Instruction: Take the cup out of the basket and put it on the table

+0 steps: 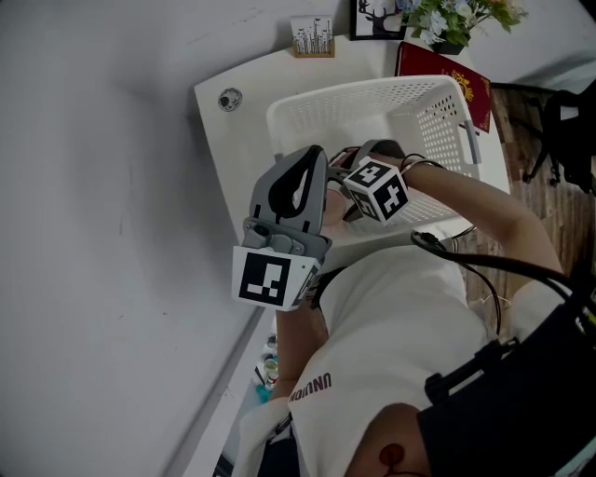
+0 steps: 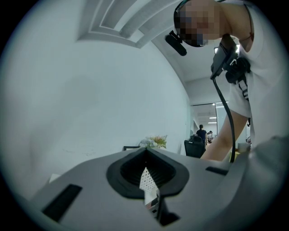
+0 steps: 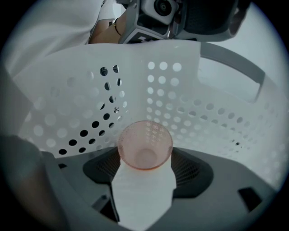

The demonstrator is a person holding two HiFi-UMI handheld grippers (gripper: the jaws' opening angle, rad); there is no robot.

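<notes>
A translucent pink cup (image 3: 145,145) stands inside the white perforated basket (image 3: 189,94), its mouth facing the right gripper view. My right gripper (image 3: 145,159) reaches down into the basket, its black pads (image 3: 104,167) pressed against the cup's two sides. In the head view the basket (image 1: 372,93) rests on the white table (image 1: 228,140), and the right gripper's marker cube (image 1: 377,191) sits over its near rim; the cup is hidden there. My left gripper (image 1: 312,156) hovers above the basket's near left corner, shut, holding nothing, with a sliver of basket (image 2: 145,179) showing through the slit.
A red book (image 1: 447,79) lies behind the basket on the right. A flower pot (image 1: 452,19), a picture frame (image 1: 377,19) and a small card stand (image 1: 312,37) line the table's far edge. A grey wall runs along the left.
</notes>
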